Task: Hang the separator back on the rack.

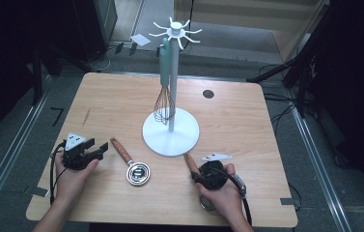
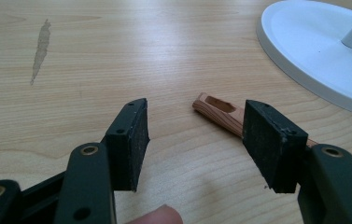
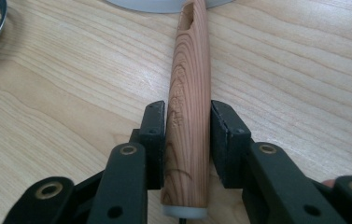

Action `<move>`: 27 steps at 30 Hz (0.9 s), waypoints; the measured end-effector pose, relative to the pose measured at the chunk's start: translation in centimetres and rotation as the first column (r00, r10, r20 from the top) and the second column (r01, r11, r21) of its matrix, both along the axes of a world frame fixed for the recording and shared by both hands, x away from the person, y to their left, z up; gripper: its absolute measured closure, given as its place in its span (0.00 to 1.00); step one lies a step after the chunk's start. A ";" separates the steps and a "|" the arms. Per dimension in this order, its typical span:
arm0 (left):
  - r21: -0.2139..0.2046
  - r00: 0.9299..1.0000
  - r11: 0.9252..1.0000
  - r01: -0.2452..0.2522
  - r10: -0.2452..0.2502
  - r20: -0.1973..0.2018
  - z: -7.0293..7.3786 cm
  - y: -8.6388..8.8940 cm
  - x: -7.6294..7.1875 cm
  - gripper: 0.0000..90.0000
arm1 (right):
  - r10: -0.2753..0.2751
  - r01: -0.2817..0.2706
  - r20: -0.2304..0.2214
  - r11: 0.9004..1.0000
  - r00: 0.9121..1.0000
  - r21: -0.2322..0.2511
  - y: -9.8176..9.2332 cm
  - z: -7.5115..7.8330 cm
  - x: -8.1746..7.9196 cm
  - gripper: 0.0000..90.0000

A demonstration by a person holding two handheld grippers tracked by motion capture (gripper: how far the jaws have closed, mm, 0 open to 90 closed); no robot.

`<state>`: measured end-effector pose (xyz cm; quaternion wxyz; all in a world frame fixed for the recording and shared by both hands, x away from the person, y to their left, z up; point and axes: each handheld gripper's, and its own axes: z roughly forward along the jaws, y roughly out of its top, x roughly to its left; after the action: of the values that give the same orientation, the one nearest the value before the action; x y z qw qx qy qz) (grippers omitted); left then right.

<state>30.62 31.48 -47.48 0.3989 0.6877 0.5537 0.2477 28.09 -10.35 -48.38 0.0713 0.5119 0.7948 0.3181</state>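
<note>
The right tool (image 3: 186, 140) is closed on the wooden handle (image 3: 190, 93) of a utensil lying flat on the worktop (image 1: 247, 121), near the right of the near edge. In the right gripper view the handle runs straight away from the tool, along the line of its jaws, and the pads press its two sides close to the metal collar at the near end. The far end, with its hanging slot, points at the white base of the rack (image 1: 171, 133) and stops just short of it. In the high view the right tool (image 1: 200, 179) sits over this handle, and the utensil's head is hidden under the hand.

The left tool (image 2: 194, 144) stands open, gripping nothing. A second wooden handle (image 2: 220, 112), that of the small metal ladle (image 1: 137, 174), lies just beyond and to the right of its jaws, slanting across them rather than between them.

A whisk (image 1: 164, 96) hangs from one arm of the rack. Judged from this, the coming move is a lift by the right tool; the handle's long axis already aims at the rack, so the slotted end leads towards a free hook.
</note>
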 end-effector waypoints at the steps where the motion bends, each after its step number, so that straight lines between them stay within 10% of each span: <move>1: -0.002 1.000 1.000 -0.001 0.001 0.000 0.0 0.0 0.0 0.47 | 0.004 -0.004 -0.005 1.000 1.000 0.007 -0.1 0.0 0.1 0.78; 27: 0.006 1.000 1.000 0.000 0.001 -0.011 -0.3 0.1 0.3 0.47 | 0.019 -0.018 -0.017 0.999 1.000 0.047 -0.4 -0.1 0.2 0.77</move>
<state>30.92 31.60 -47.79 0.3938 0.6900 0.5553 0.2458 28.32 -10.76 -48.46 0.0493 0.5088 0.7924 0.3329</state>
